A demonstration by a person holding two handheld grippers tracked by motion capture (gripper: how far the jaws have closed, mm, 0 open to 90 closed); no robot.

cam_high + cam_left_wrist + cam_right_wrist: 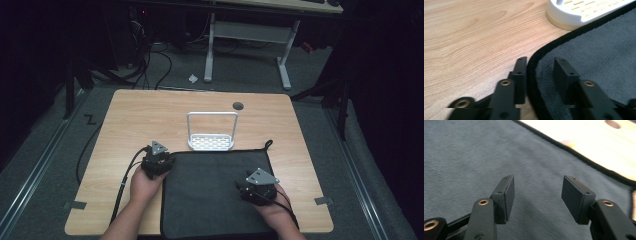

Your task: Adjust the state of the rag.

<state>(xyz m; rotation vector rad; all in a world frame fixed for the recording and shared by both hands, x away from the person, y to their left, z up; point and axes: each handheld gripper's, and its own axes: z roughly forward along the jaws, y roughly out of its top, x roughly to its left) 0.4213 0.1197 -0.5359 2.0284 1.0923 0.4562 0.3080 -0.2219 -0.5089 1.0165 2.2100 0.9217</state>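
So basically nothing's grabbed yet: left gripper (540, 63) fingers straddle the grey mat (215, 195) edge, parted narrowly, right gripper (537, 188) wide over it.

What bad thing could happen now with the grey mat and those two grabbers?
The left gripper straddles the mat's black edge, one jaw on the wood; closing may pinch only the trim and slip off. The white rack stands right at the mat, so lifting that side could nudge it. The right gripper is open over flat fabric, with nothing to catch.
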